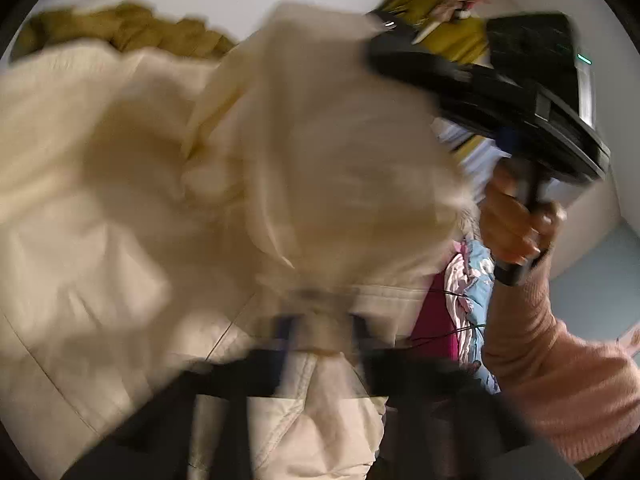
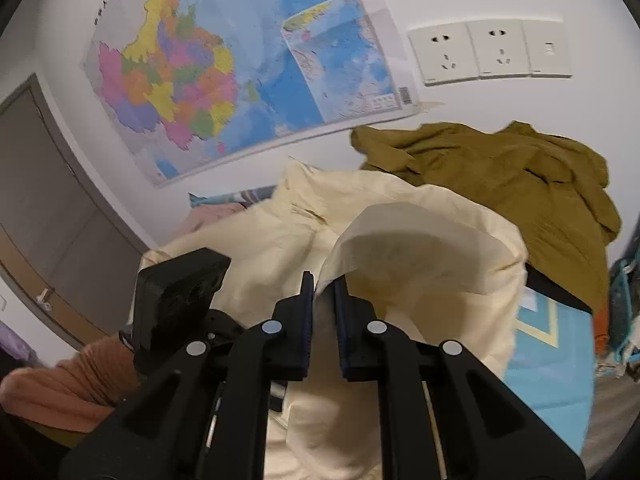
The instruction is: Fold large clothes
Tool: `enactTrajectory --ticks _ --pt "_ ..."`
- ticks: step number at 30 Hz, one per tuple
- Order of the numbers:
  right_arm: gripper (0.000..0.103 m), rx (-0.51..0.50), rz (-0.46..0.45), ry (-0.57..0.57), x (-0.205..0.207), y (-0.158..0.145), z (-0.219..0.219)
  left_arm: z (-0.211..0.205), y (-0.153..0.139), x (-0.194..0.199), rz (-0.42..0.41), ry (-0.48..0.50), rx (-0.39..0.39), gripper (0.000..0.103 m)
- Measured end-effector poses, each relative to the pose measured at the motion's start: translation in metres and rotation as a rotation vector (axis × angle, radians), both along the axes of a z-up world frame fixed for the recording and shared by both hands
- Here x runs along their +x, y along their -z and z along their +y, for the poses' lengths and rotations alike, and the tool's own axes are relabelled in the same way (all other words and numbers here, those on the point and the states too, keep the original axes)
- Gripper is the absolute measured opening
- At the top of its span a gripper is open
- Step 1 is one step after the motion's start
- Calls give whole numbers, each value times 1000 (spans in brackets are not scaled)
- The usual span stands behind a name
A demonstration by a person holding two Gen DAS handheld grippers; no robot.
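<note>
A large cream garment (image 1: 160, 184) fills the blurred left wrist view and is lifted in loose folds. My left gripper (image 1: 320, 320) is shut on a bunched edge of it. In the right wrist view the same cream garment (image 2: 420, 248) hangs in front of me. My right gripper (image 2: 323, 292) is shut on a thin fold of it, held between the two fingers (image 2: 306, 320). The right gripper's body (image 1: 520, 92) shows in the left wrist view at the upper right, held by a hand in a pink sleeve.
An olive-brown garment (image 2: 520, 184) lies heaped behind the cream one, against the white wall. A map poster (image 2: 240, 68) and wall sockets (image 2: 492, 52) hang above. A blue patterned bed cover (image 2: 552, 352) lies at the right. A grey door (image 2: 48, 200) stands at the left.
</note>
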State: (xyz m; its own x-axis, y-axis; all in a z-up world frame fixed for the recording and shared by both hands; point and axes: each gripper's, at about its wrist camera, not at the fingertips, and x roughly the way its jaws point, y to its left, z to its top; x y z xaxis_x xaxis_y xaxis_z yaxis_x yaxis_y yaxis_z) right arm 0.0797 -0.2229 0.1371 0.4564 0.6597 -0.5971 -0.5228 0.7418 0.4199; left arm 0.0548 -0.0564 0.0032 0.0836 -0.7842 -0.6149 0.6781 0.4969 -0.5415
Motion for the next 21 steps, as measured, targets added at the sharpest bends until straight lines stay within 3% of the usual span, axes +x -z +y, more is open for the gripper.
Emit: enactTrajectory --ticks 3,8,11,13,15,16,17,18,20,21 --pt "11 37 -11 -14 5 -7 7 30 -33 -12 -129 -79 -10 0" --pt "4 112 -41 -88 14 -23 32 127 -96 -20 -274 -313 -25 0" --pt "4 101 -71 -149 19 -28 61 167 -108 -26 -328 -433 55 0" --pt "8 74 -44 -161 26 -20 75 181 -102 -30 -318 -457 95 4" --pt "18 18 -27 -130 32 -6 79 177 -84 -37 -266 -433 107 50" --pt "24 2 -19 -110 34 0 76 167 -78 -42 -265 -424 121 57" --pt "39 -6 -14 -91 35 5 72 159 -70 -45 -265 -398 135 60" --pt "47 -20 -8 -58 36 11 65 155 -65 -45 -256 -367 141 62" --pt "48 -47 -7 -18 36 20 52 136 -49 -48 -221 -295 118 72" --pt "53 -53 1 9 37 24 43 124 -43 -49 -216 -266 110 78"
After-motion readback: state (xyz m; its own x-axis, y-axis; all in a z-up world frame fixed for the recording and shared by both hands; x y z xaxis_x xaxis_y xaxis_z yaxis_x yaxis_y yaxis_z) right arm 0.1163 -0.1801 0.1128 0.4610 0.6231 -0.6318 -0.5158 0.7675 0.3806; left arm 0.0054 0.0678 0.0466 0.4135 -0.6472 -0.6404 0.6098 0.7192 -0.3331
